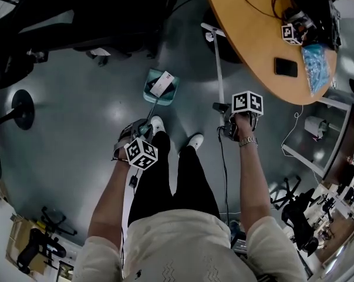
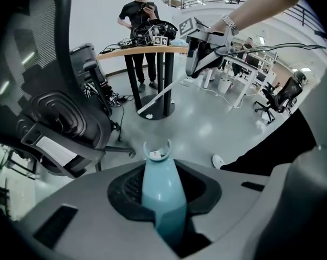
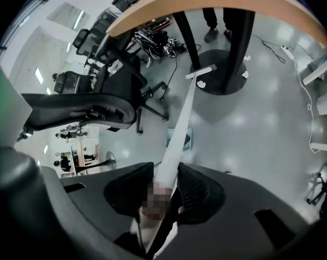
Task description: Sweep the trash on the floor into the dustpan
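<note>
The teal dustpan (image 1: 161, 88) lies on the grey floor ahead of my feet, with a white paper scrap (image 1: 162, 83) in it. My left gripper (image 1: 140, 133) is shut on the dustpan's teal handle (image 2: 162, 191), which runs out between the jaws. My right gripper (image 1: 231, 124) is shut on the white broom pole (image 3: 177, 140). The broom head (image 3: 202, 71) rests on the floor by the table's round base, beside a small white scrap (image 3: 202, 84). The dustpan (image 3: 180, 140) also shows under the pole in the right gripper view.
A round wooden table (image 1: 247, 46) carries a phone (image 1: 285, 67), a blue bag (image 1: 315, 68) and cables. Its dark base (image 3: 223, 69) stands by the broom head. A black office chair (image 2: 55, 118) is at my left. A person (image 2: 141, 20) stands behind a far table.
</note>
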`<state>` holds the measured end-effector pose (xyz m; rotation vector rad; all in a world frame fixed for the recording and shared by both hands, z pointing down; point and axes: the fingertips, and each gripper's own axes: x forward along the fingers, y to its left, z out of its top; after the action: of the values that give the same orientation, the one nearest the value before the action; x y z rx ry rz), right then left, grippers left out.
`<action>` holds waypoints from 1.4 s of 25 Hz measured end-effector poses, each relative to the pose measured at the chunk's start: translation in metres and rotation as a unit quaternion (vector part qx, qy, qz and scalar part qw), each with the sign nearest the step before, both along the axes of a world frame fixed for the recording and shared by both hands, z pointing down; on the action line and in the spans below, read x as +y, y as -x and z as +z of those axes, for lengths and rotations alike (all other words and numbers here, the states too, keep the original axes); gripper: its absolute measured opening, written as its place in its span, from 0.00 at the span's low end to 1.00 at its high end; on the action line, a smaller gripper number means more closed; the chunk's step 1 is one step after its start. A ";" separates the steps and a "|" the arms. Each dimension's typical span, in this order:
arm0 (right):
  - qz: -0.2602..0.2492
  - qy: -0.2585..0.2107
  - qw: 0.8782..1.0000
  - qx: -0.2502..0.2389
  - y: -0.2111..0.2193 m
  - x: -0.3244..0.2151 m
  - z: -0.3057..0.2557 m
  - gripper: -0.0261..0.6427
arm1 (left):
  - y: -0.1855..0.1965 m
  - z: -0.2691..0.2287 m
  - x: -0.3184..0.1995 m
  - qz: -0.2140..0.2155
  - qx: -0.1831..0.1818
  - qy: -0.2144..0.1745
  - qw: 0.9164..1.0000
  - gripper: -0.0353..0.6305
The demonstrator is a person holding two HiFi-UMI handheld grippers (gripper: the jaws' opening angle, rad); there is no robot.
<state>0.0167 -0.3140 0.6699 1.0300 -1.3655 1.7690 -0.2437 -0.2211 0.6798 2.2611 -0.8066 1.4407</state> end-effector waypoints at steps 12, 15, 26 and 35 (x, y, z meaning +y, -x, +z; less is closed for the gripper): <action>0.006 0.113 0.989 -0.092 0.031 0.026 0.034 0.26 | -0.005 0.004 -0.013 -0.008 0.003 0.011 1.000 0.19; -0.037 0.134 0.986 -0.096 0.035 0.052 0.030 0.26 | -0.013 0.001 -0.009 -0.010 0.000 0.010 1.000 0.19; -0.205 0.186 0.955 -0.112 0.002 0.194 -0.003 0.26 | -0.059 -0.004 0.036 -0.019 -0.009 0.002 1.000 0.19; -0.393 0.219 0.888 -0.090 -0.041 0.299 -0.036 0.26 | -0.081 -0.001 0.091 -0.080 -0.021 0.002 0.997 0.19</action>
<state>0.0578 -0.0149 0.6339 0.0242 -1.1621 1.4380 -0.1631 -0.1301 0.6786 2.1155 -0.9732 1.4187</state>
